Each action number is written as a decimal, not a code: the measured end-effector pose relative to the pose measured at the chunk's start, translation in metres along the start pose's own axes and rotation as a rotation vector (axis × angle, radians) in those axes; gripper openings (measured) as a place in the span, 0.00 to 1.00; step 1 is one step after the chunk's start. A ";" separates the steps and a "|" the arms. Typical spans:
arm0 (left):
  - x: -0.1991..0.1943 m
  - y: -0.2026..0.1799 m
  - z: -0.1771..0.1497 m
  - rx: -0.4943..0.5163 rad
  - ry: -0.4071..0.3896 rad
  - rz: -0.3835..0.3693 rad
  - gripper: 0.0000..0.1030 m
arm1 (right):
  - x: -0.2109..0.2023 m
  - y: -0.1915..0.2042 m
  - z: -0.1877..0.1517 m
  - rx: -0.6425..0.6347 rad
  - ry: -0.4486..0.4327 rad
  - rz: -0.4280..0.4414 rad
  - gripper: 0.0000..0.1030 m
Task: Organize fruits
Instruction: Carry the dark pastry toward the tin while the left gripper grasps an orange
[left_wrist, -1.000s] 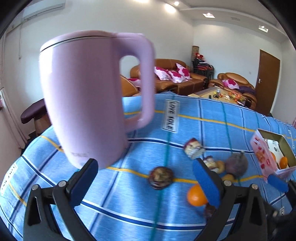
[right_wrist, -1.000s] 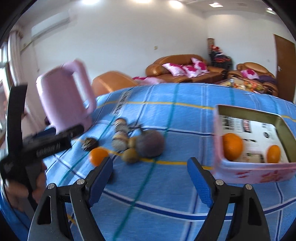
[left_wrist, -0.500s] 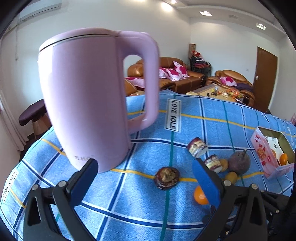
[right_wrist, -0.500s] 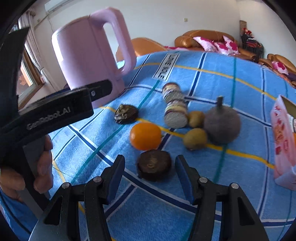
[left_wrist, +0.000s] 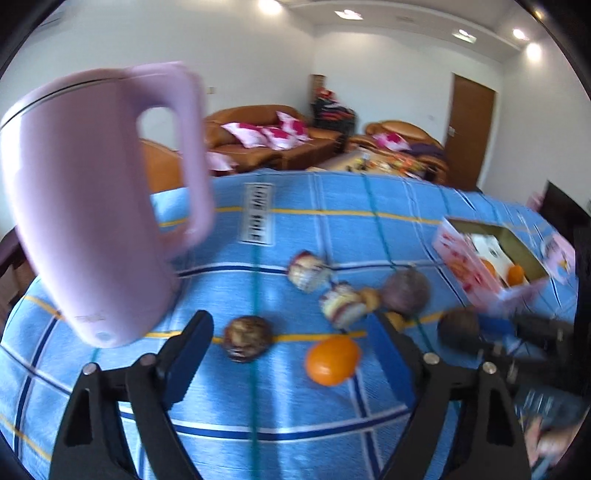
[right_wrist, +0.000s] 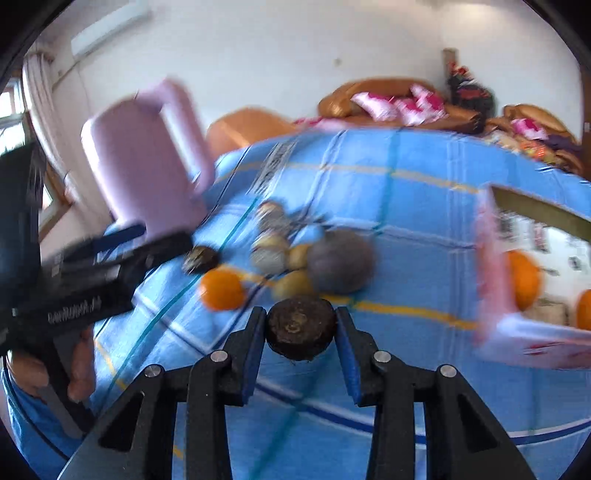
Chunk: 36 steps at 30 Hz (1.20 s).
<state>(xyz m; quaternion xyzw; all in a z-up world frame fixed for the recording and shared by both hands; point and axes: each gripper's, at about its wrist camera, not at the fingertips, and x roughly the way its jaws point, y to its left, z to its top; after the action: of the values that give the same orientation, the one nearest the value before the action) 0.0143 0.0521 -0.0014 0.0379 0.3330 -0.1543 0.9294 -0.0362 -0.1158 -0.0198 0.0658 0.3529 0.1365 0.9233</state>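
Dark-brown round fruit (right_wrist: 300, 328) sits clamped between my right claw (right_wrist: 300, 334) pads, just closed on it, raised off the blue plaid tablecloth (right_wrist: 406, 206); only that view shows contact. My left claw (left_wrist: 295, 354), narrowing, holds nothing over the orange (left_wrist: 332, 360). Pink cardboard box (right_wrist: 495, 280) stands right, cloth between bare.

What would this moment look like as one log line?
right hand-held gripper: closing on dark brown round fruit | left hand-held gripper: open, empty | pink box: two oranges inside
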 end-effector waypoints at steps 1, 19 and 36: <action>0.002 -0.005 -0.001 0.023 0.005 -0.005 0.83 | -0.005 -0.007 0.001 0.015 -0.027 -0.018 0.38; 0.041 -0.016 -0.015 0.034 0.166 -0.042 0.38 | -0.009 -0.003 0.000 0.007 -0.055 -0.002 0.39; -0.002 -0.012 -0.007 -0.124 -0.125 0.121 0.38 | -0.039 -0.014 0.008 -0.050 -0.228 -0.188 0.38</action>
<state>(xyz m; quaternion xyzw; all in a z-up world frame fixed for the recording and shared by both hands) 0.0043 0.0425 -0.0053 -0.0092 0.2803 -0.0789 0.9566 -0.0554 -0.1405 0.0081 0.0245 0.2468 0.0498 0.9675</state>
